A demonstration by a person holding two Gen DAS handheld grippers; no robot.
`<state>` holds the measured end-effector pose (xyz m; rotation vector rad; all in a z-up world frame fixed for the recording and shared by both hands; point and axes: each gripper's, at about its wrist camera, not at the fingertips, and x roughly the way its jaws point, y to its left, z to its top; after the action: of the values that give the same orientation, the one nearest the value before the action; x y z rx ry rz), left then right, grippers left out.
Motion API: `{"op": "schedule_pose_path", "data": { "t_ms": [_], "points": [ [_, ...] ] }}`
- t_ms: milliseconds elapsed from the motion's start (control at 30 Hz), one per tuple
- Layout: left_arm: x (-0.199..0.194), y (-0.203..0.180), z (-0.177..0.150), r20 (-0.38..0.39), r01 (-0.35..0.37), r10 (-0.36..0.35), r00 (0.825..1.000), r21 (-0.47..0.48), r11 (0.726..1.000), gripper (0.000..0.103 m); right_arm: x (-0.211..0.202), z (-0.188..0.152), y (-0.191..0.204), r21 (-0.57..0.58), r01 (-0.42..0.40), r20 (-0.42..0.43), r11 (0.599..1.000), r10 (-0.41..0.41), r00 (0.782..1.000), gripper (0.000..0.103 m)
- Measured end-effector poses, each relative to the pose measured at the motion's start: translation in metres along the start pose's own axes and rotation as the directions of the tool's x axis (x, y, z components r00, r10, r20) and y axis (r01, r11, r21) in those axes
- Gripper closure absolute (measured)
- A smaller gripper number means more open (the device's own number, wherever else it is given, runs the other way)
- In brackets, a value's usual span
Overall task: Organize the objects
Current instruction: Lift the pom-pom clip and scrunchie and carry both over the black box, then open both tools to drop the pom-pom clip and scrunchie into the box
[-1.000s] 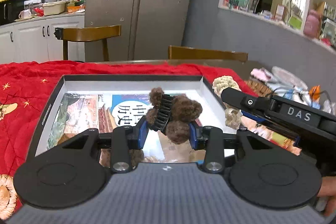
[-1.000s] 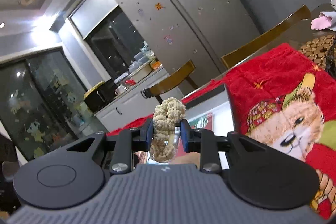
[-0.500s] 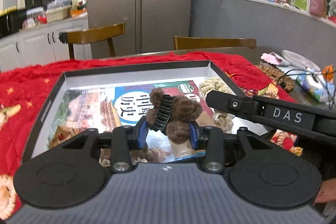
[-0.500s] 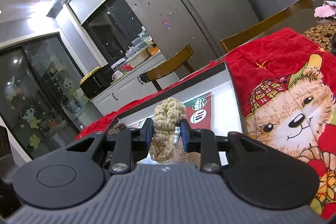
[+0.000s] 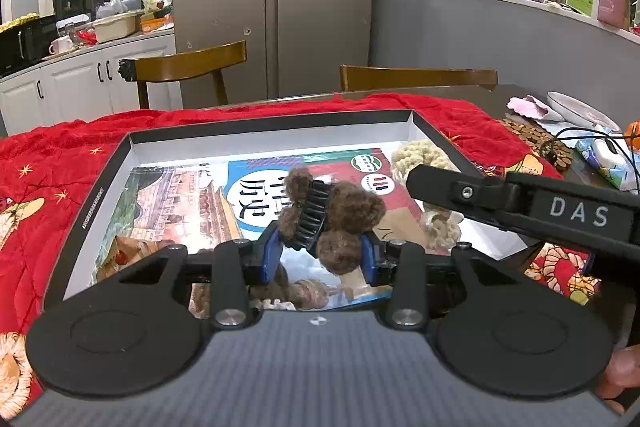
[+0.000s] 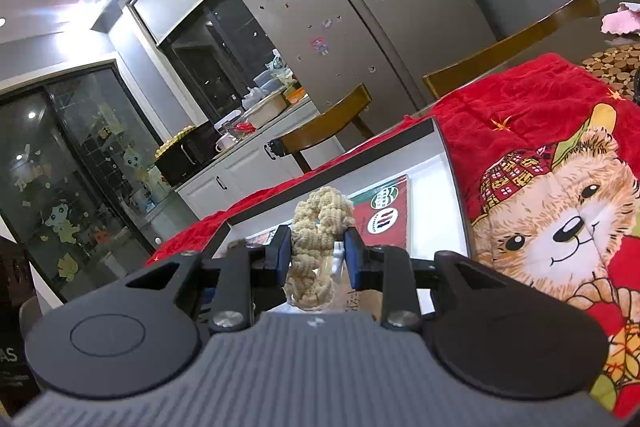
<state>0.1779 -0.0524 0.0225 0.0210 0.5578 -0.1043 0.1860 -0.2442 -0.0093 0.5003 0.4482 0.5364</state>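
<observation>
My left gripper (image 5: pixel 319 254) clamps a brown fuzzy hair claw (image 5: pixel 332 217); my right gripper (image 6: pixel 317 254) pinches a cream fuzzy hair claw (image 6: pixel 316 241). Both hang over the open box (image 5: pixel 105 187), beyond which spreads the red blanket (image 5: pixel 48 147).

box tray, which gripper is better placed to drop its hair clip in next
Left, probably. The left gripper holds the brown clip over the middle of the box; the right gripper holds the cream clip nearer its right wall.
</observation>
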Motion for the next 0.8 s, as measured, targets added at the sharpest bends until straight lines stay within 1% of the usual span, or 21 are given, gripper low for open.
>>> {"op": "schedule_pose_path", "data": {
  "t_ms": [433, 800],
  "points": [
    [0.0058, 0.0037, -0.0021, -0.018, -0.015, 0.015, 1.0, -0.007, 1.0, 0.058, -0.0008, -0.0044, 0.008, -0.058, 0.014, -0.001, 0.998, -0.014, 1.0, 0.071],
    [0.0099, 0.0052, -0.0035, -0.025, -0.012, 0.012, 1.0, -0.004, 1.0, 0.058, -0.0002, -0.0047, 0.0082, -0.07, 0.018, -0.007, 0.997, -0.019, 1.0, 0.07]
  ]
}}
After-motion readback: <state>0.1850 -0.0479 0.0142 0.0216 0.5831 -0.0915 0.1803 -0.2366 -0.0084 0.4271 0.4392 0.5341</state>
